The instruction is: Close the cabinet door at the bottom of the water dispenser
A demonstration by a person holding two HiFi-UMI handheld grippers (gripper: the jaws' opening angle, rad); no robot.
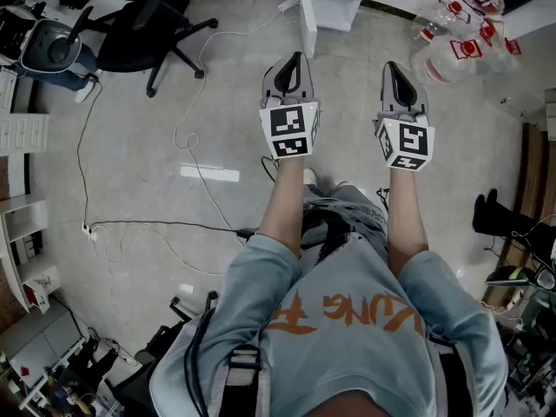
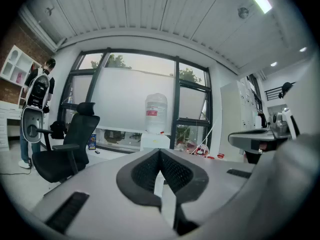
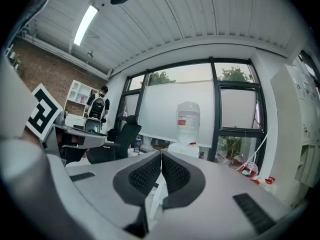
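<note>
The white water dispenser [image 1: 332, 5] stands on the floor ahead of me at the top of the head view. Its lower cabinet door [image 1: 307, 26] juts out towards me, open. My left gripper [image 1: 294, 61] and right gripper [image 1: 393, 69] are held side by side, well short of the dispenser, and both are shut on nothing. The left gripper view looks past its closed jaws [image 2: 160, 152] at the dispenser [image 2: 155, 140] with its large bottle [image 2: 156, 113] on top. The right gripper view shows its gripper [image 3: 161, 154] closed too, and the same bottle [image 3: 188, 121].
A black office chair [image 1: 143, 26] stands at the far left, and cables [image 1: 193, 150] trail over the floor. Several empty water bottles [image 1: 452, 49] lie right of the dispenser. A person [image 2: 34, 109] stands at the left by shelves. Clutter lines both sides.
</note>
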